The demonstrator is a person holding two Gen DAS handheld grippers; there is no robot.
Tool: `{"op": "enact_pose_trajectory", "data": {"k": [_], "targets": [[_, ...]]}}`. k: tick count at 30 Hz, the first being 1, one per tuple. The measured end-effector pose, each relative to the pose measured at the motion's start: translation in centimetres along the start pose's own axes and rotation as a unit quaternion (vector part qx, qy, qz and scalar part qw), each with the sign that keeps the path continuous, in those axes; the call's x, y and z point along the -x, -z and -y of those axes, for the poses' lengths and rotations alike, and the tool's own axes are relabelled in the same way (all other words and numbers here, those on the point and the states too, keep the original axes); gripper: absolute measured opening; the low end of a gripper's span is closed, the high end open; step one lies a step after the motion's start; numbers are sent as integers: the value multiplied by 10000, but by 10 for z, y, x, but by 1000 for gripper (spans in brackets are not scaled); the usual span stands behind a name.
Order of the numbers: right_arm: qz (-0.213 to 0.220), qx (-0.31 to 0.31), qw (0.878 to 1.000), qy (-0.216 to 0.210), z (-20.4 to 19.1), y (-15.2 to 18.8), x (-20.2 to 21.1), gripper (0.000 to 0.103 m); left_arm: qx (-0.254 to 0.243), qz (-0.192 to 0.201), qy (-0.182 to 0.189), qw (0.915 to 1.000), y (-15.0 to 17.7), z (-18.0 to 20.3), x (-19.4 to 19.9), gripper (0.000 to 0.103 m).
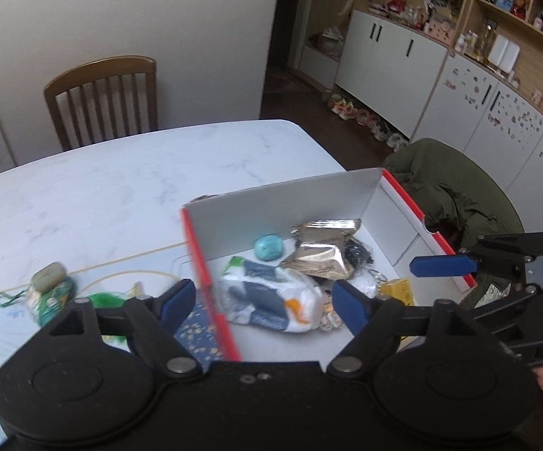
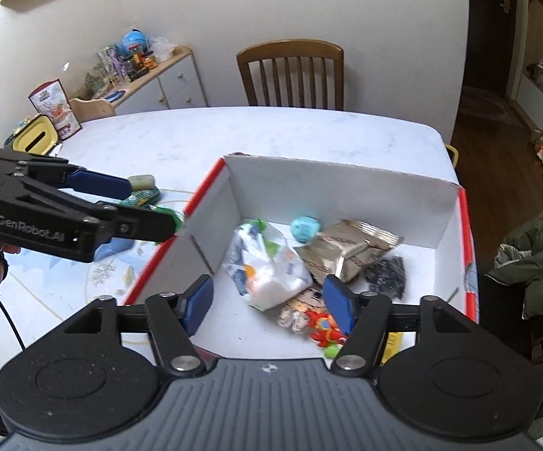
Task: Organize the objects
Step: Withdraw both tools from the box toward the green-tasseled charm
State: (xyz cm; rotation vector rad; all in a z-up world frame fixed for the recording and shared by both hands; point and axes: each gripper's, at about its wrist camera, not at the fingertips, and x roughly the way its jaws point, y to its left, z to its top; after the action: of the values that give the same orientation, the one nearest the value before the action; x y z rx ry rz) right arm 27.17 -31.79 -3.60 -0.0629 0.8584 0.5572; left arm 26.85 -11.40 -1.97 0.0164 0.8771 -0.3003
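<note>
A white cardboard box with red edges (image 1: 282,203) (image 2: 346,173) stands open on the table. Inside lie a white plastic bag (image 1: 271,297) (image 2: 267,270), a teal ball (image 1: 268,247) (image 2: 305,228), silver foil packets (image 1: 322,248) (image 2: 350,251), a black bundle (image 2: 388,272), a red toy figure (image 2: 324,329) and a yellow carton (image 1: 397,289). My left gripper (image 1: 264,300) (image 2: 151,205) is open over the box's left wall. Over the near end hovers my right gripper (image 2: 269,300) (image 1: 440,265), open with nothing in it. Left of the box are a green packet (image 1: 51,297) (image 2: 141,197) with a beige block (image 1: 47,276) on it, and a green tuft (image 1: 106,300).
A marble-look table (image 1: 140,173) carries a pale blue printed mat (image 2: 64,282). A yellow tin (image 2: 36,137) and a red printed carton (image 2: 55,107) stand at its far left. A wooden chair (image 2: 292,75) is behind, an olive jacket (image 1: 448,195) at the right.
</note>
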Motion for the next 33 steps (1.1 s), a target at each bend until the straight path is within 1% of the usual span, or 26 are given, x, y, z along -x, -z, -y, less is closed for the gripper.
{"op": "enact_pose_trajectory", "data": {"k": [5, 10, 16, 18, 20, 23, 33], "targets": [[62, 25, 9999, -121, -20, -7, -3, 75, 88, 63, -78, 9999, 8, -23, 13, 85], [109, 33, 9998, -179, -48, -17, -12, 78, 215, 159, -223, 9994, 17, -57, 26, 90], [140, 15, 9996, -231, -85, -31, -32, 79, 407, 216, -285, 9985, 29, -102, 36, 94], [160, 23, 9996, -239, -99, -36, -40, 80, 445, 236, -312, 9982, 33, -115, 38, 96], [180, 19, 9995, -240, -112, -41, -47, 84, 487, 272, -328, 9979, 36, -128, 39, 99], [193, -4, 9995, -261, -128, -48, -59, 84, 519, 324, -373, 9974, 40, -147, 41, 102], [205, -72, 9995, -221, -175, -71, -99, 87, 683, 466, -519, 9952, 53, -202, 38, 102]]}}
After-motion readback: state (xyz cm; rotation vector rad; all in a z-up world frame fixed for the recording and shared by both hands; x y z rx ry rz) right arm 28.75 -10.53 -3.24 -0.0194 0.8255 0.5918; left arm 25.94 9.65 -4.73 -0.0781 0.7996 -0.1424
